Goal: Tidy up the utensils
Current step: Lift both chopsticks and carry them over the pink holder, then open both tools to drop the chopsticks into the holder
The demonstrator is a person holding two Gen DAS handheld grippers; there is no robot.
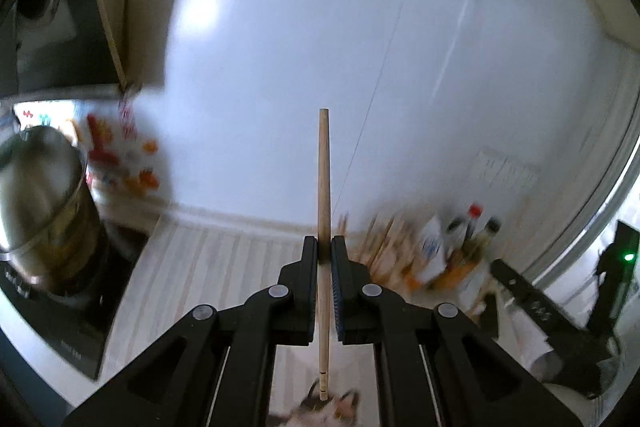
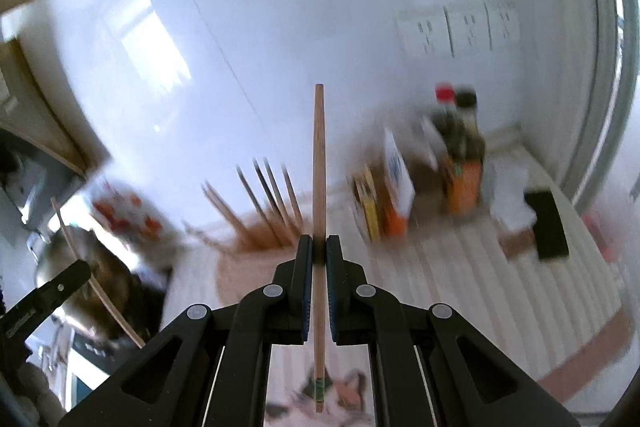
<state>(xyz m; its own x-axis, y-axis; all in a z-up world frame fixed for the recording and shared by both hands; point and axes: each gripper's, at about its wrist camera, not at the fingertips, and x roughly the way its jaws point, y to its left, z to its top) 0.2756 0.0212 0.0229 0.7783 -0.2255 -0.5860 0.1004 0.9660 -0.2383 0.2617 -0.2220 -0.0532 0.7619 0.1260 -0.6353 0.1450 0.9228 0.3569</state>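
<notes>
My left gripper (image 1: 324, 247) is shut on a pale wooden chopstick (image 1: 323, 179) that stands upright between its pads, sticking out well past the fingertips and below them. My right gripper (image 2: 319, 245) is shut on a second wooden chopstick (image 2: 319, 155), held the same upright way; this one has a green band near its lower end. Both are held up in front of the white wall. A wooden holder (image 2: 256, 233) with several more chopsticks leaning in it stands on the counter just left of the right gripper; it also appears blurred as the holder (image 1: 382, 247) in the left wrist view.
A steel pot (image 1: 44, 203) sits on a black cooktop (image 1: 76, 315) at the left. Sauce bottles (image 2: 460, 155) and boxes (image 2: 394, 195) stand against the wall. A black block (image 2: 546, 223) lies on the striped counter (image 2: 460, 287). Wall sockets (image 2: 460, 27) are above.
</notes>
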